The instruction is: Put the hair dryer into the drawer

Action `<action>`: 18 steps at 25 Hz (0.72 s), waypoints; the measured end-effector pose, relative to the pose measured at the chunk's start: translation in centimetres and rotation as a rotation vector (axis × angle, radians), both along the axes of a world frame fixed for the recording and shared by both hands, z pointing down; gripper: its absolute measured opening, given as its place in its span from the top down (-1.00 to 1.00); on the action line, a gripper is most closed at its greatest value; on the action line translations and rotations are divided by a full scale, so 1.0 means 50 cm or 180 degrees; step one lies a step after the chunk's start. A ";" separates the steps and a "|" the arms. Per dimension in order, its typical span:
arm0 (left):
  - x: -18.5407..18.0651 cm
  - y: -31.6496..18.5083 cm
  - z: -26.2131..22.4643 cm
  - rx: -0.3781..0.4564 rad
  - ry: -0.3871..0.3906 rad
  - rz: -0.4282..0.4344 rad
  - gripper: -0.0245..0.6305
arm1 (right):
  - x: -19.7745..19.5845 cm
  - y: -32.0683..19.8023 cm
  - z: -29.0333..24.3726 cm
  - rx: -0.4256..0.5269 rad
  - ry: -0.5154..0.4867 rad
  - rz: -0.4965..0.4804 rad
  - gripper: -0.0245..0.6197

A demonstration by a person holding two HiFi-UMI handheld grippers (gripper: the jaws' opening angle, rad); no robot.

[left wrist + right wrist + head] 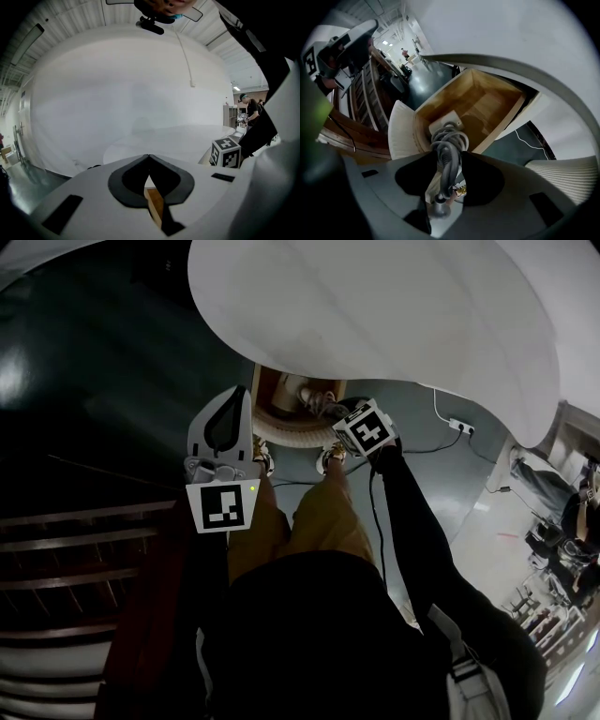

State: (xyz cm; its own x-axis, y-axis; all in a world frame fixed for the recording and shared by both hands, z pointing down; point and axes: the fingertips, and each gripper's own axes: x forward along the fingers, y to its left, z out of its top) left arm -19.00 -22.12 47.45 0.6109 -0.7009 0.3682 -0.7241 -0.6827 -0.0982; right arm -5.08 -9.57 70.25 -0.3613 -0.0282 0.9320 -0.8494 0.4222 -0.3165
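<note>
Dark-clad torso (309, 634) fills foreground of head view. Beyond it we see left gripper (246, 397) at 9 o'clock of right gripper (339, 416), open wooden drawer (274, 395) at 12 o'clock. Left gripper view: jaws closed tip to tip, nothing between. Right gripper view: jaws clamp coiled grey cord (449, 140) of hair dryer (445, 121); its pale part rests on drawer floor at 12 o'clock of jaws.

No text, brand, number or sign is legible in any view. The left marker cube (222, 506) and right marker cube (364, 430) bear coded square patterns only.
</note>
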 end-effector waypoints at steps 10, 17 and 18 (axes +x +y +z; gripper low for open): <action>0.001 0.005 0.005 -0.0005 0.0023 0.0008 0.88 | -0.019 -0.120 -0.051 0.0543 0.0253 0.0817 0.37; 0.002 0.005 0.000 0.0011 0.0034 0.0018 0.88 | -0.052 -0.132 -0.030 0.0475 0.0428 0.0628 0.35; 0.000 0.004 0.001 0.0002 0.0046 0.0007 0.88 | -0.048 -0.124 -0.024 0.0432 0.0451 0.0617 0.34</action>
State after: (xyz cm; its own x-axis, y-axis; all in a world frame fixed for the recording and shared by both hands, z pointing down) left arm -19.02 -21.90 47.50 0.6177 -0.6997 0.3589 -0.7239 -0.6843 -0.0882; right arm -7.49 -15.79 69.04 -0.2033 -0.2123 0.9558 -0.9503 0.2779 -0.1404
